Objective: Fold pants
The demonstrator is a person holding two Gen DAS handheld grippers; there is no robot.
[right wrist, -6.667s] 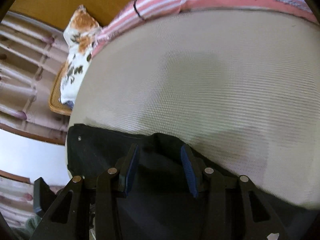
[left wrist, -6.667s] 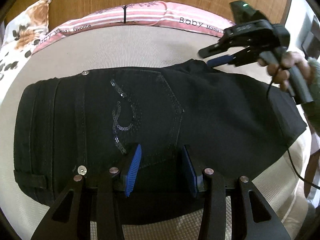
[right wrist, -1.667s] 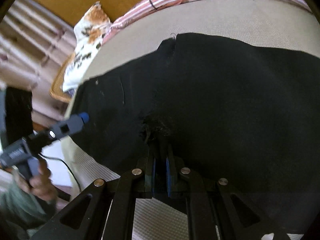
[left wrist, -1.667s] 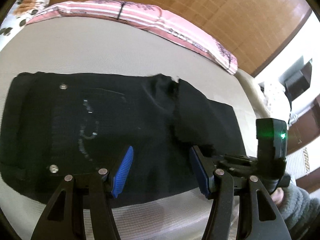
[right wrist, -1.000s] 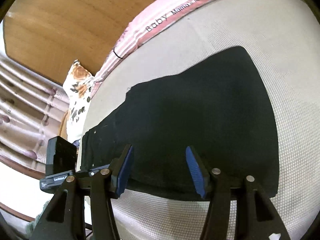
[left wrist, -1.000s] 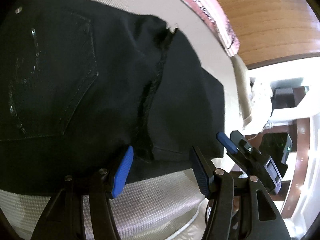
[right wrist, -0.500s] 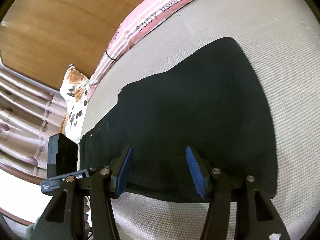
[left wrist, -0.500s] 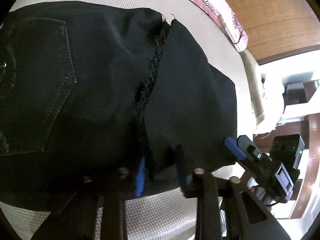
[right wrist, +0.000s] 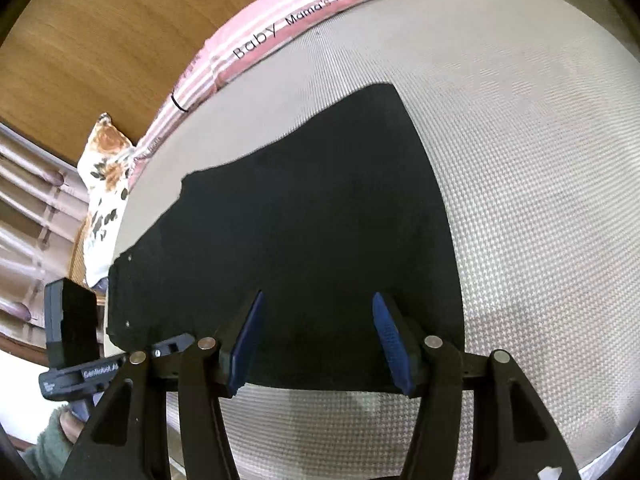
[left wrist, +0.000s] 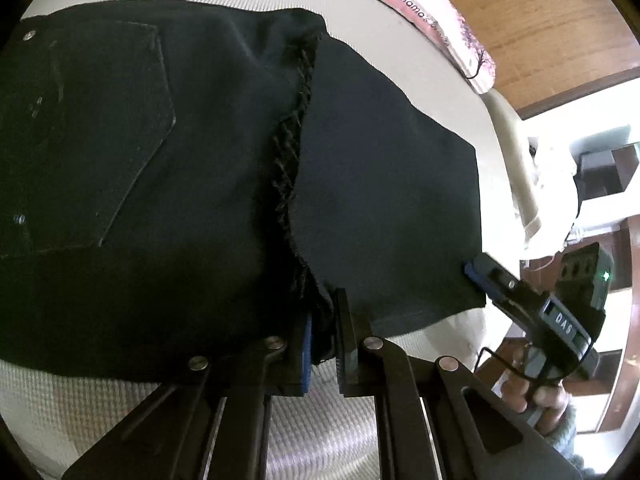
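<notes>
Left wrist view: left gripper (left wrist: 322, 334), fingers just clenched on the pants' (left wrist: 168, 168) frayed hem, should lift evenly while the right gripper (right wrist: 318, 346) hovers released over their near edge.

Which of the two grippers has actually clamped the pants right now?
The left gripper: its pads are pinched on the near edge of the black pants by the frayed hem. The right gripper stands open over the cloth.

Wood-panel wall (right wrist: 100, 32); beige woven mattress (right wrist: 520, 160); striped pink bolster (right wrist: 280, 28).
</notes>
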